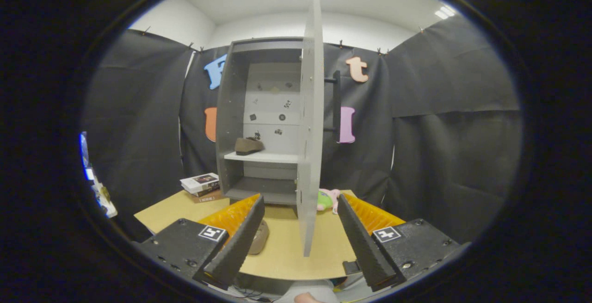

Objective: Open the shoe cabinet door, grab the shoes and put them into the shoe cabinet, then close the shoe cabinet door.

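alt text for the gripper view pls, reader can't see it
A grey shoe cabinet stands on a tan table, its door swung open edge-on toward the camera, with one brown shoe on the middle shelf. The gripper has its jaws open and empty either side of the door's lower edge; a second shoe lies beside the left jaw.

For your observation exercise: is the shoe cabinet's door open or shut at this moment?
Open. The door stands edge-on toward the camera, baring the shelf with a brown shoe on it. The gripper is open, holding nothing.
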`<state>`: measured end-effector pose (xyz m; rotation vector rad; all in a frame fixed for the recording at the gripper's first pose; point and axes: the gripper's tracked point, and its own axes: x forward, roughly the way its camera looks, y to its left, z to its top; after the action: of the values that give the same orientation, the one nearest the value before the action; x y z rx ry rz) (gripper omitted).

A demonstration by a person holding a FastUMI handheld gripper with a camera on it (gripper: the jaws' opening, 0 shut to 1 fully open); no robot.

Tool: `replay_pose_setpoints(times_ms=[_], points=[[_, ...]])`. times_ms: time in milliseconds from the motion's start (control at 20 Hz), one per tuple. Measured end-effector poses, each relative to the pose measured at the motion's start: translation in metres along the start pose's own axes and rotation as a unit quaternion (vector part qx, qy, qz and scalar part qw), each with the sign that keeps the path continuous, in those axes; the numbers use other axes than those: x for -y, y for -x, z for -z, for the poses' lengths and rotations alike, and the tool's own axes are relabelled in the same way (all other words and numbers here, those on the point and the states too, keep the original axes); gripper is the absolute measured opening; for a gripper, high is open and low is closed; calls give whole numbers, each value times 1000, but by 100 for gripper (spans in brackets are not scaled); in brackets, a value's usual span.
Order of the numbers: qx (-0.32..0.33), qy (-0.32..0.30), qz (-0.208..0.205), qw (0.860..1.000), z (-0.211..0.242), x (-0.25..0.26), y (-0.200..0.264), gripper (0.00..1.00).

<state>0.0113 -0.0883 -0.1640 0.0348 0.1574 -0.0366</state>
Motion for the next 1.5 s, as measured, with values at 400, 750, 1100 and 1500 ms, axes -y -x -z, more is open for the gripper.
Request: replay_pose_setpoints(times_ms=[400, 750, 1100, 1500], points=[[-25, 6, -30, 999, 84, -67, -30, 100], [-41, -9, -71, 997, 133, -120, -85, 100], [-68, 8, -86, 994, 197, -167, -157, 100], [-132, 16, -96, 986, 268, -198, -238, 99]])
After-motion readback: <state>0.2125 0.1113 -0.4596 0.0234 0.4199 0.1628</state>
